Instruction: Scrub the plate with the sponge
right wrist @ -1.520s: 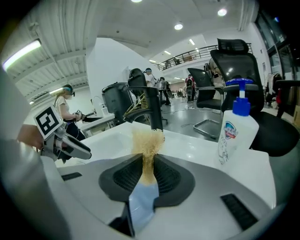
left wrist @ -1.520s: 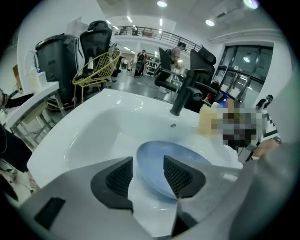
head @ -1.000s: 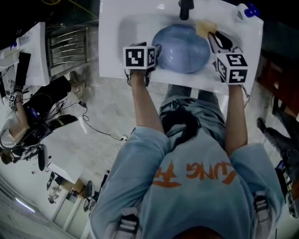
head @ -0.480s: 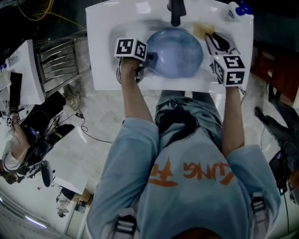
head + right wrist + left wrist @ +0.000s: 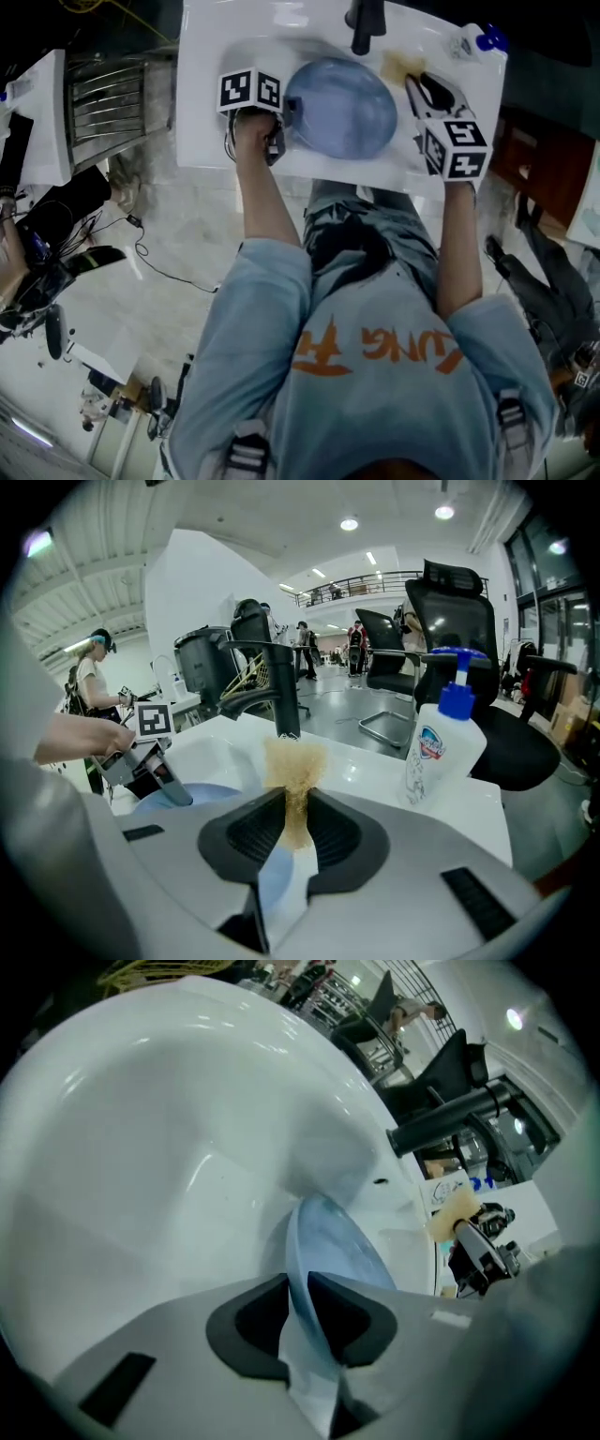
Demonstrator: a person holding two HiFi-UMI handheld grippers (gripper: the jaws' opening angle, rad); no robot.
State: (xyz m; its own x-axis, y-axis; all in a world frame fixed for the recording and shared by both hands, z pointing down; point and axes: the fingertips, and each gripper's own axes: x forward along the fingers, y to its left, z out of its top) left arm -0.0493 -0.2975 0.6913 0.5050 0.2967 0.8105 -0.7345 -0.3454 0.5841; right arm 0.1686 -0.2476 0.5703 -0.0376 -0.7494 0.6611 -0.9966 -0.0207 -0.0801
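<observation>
Closing now, the left gripper's (image 5: 286, 111) jaws stood wide apart a second ago and have come in on the left rim of the plate (image 5: 342, 105). In the left gripper view that thin blue rim runs edge-on between the two dark pads of the left gripper (image 5: 300, 1312), which lie against its two faces.

Nearest the camera in the head view, the person stands at the front edge of the white sink (image 5: 202, 112), both forearms reaching forward over it. The plate (image 5: 328, 1251) lies in the basin, tipped up on the side where it is held.

On the other side, the right gripper (image 5: 412, 82) hangs just off the plate's far-right edge. Its jaws pinch the tan sponge (image 5: 292, 771) between the pads of the right gripper (image 5: 297, 827), and the sponge's frayed top sticks out beyond them. From this side the plate (image 5: 187, 803) shows as a blue sliver low at the left. The sponge (image 5: 398, 66) is near the plate; contact between them cannot be made out.

Behind the plate a black faucet (image 5: 367, 23) reaches over the basin. At the sink's far-right corner stands a white soap bottle (image 5: 442, 742) with a blue pump top.
</observation>
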